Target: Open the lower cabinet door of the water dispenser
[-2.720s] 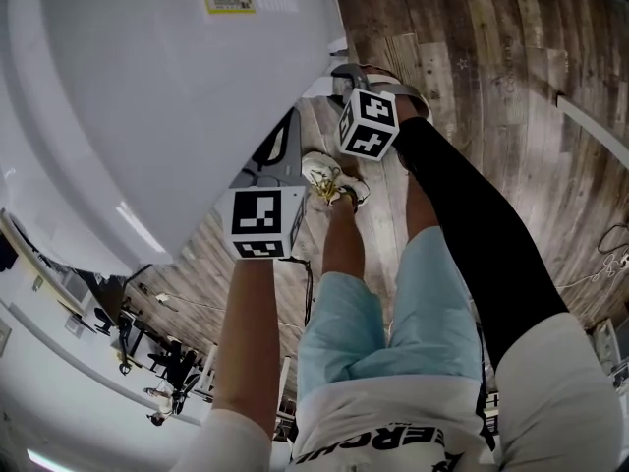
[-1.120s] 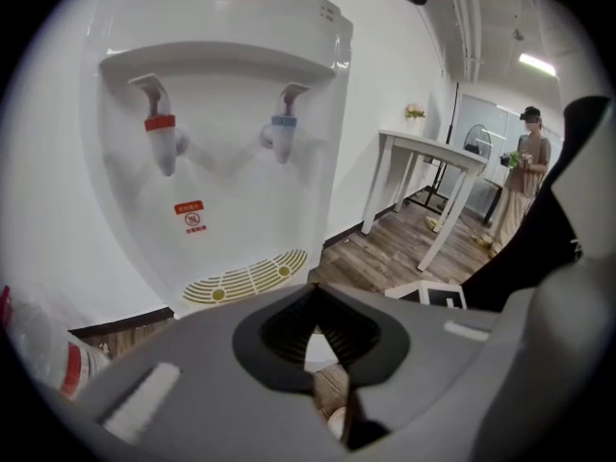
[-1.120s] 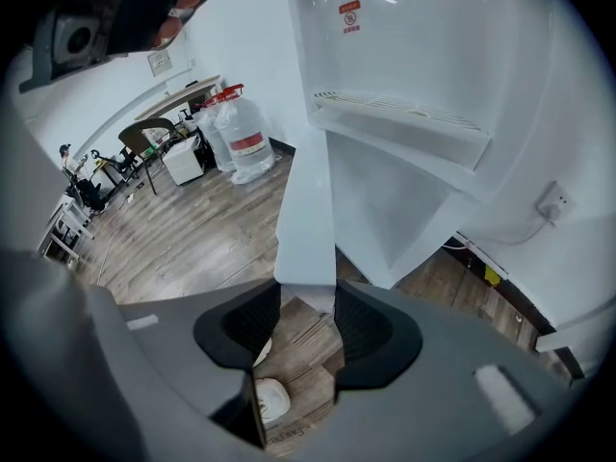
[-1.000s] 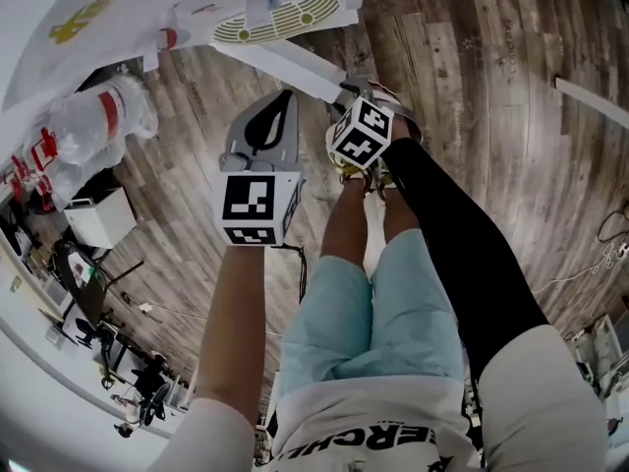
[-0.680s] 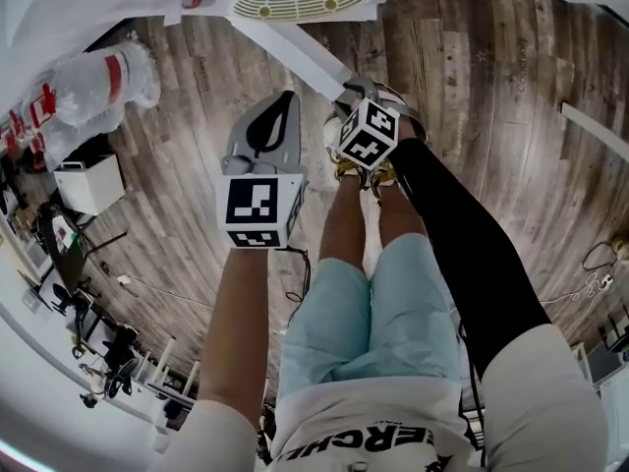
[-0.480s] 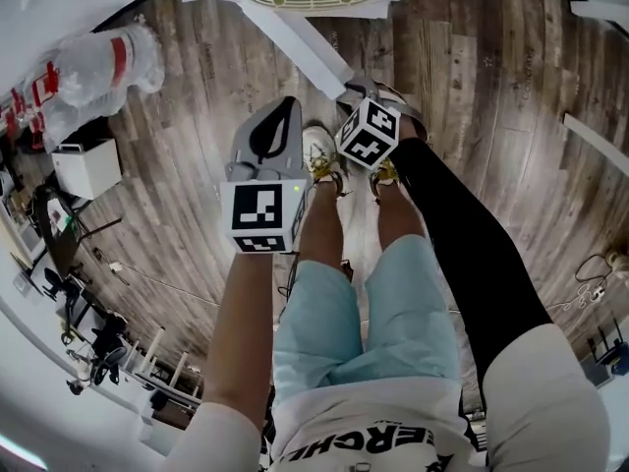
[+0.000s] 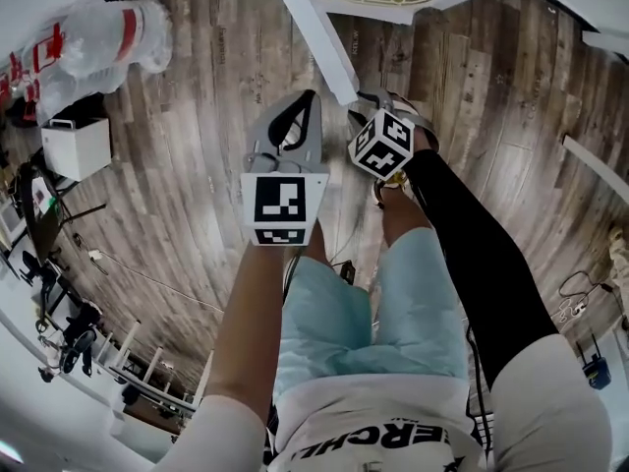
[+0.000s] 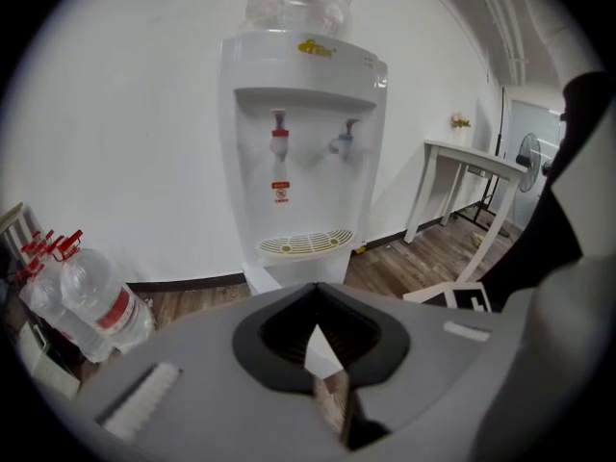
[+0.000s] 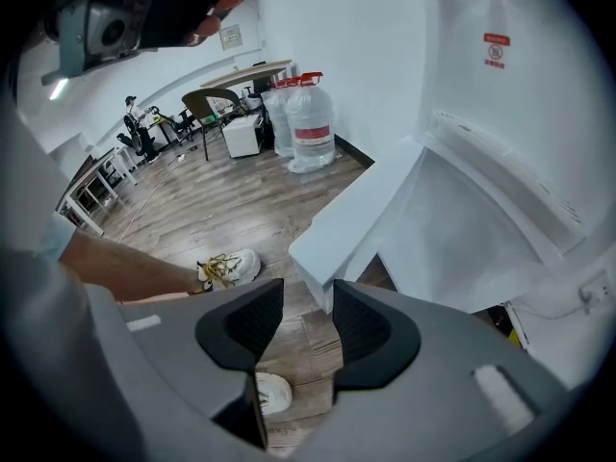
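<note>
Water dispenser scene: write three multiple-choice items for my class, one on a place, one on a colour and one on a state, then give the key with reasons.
1. Where do the spare water bottles stand in the left gripper view? A on a shelf; B on the floor, left of the water dispenser; C on a trolley.
2. What colours are its two taps? A green and yellow; B both black; C red and blue.
3. How is the lower cabinet door? A swung open; B shut flush; C lying flat.
Key: 1 B, they stand at its left; 2 C, the left tap is red and the right is blue; 3 A, the right gripper view shows its edge standing out.
</note>
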`<state>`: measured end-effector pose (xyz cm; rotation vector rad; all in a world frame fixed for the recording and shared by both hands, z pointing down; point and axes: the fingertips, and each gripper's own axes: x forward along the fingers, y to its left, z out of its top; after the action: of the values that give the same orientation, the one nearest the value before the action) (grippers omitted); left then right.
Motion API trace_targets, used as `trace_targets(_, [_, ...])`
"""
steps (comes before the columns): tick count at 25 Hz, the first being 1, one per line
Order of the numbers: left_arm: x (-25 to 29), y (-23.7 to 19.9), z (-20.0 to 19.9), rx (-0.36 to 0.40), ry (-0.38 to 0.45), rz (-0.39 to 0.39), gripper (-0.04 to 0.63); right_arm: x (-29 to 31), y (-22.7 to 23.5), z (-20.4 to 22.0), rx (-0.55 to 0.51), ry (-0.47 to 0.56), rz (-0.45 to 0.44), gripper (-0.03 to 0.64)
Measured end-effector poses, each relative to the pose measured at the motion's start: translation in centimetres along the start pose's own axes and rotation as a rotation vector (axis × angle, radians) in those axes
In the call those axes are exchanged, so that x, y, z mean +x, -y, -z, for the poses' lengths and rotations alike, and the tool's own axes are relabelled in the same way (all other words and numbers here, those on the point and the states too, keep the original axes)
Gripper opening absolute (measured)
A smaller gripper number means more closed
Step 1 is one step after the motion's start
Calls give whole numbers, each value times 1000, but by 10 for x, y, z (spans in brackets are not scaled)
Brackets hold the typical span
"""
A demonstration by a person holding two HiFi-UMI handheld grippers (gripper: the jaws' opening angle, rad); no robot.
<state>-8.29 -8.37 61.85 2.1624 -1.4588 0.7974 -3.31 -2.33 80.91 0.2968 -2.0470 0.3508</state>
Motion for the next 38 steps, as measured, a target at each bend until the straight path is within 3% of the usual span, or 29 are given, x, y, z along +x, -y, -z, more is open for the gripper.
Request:
trace_targets(9, [-20, -51, 15, 22, 17, -26, 57, 21, -26, -23, -12, -26, 2, 156])
trace_targets(25, [-54, -134, 35, -62, 51, -59, 57, 49, -60, -75, -13, -88, -17, 156])
trace_targets(38, [-63, -180, 50, -73, 37, -37, 57, 72, -76, -122, -2, -98, -5, 155])
